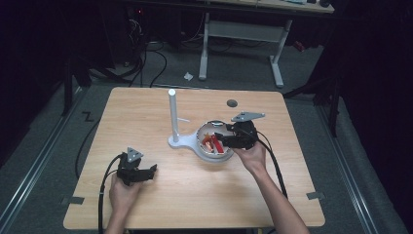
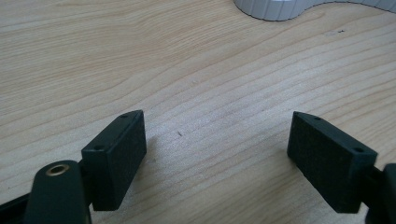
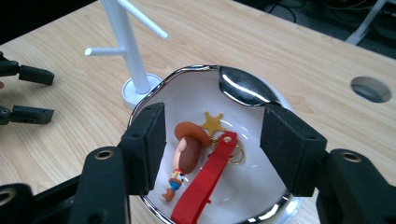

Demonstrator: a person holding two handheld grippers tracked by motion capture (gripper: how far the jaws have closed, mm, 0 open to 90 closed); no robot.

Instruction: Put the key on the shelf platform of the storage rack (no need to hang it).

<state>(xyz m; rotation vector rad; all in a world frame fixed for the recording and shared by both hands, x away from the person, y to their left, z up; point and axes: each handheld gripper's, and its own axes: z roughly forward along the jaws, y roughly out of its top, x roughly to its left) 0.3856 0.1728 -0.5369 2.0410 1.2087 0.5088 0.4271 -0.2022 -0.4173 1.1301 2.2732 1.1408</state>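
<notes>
Keychain in Bowl, Both Tongs Open

Forearms and hands entered from the near edge of the high view, each hand holding a black two-jaw gripper with a trailing cable.

Table: light wood top, rounded corners, bearing every item listed below. A round grommet hole sat near its far edge.

Stand: white upright post on a round white foot, with short side pegs, placed at mid-table just beside the bowl's left rim.

Bowl: shiny metal rim, white inside, resting right of the stand and touching or nearly touching its foot.

Right gripper: held over the bowl, looking down into it. Its jaws stood apart on either side of the keychain, pressing on nothing; the pads did not touch it. In the high view this gripper hung above the bowl's right side.

Left gripper: resting low at the table's near left, well apart from the bowl. Its jaws stood wide apart with bare wood between them, as its own view confirmed.

Keychain: lying on the bowl's white floor. It comprised a red strap, a small cowboy figure with a brown hat beside the strap, a gold star and a gold ring at the strap's far end.
</notes>
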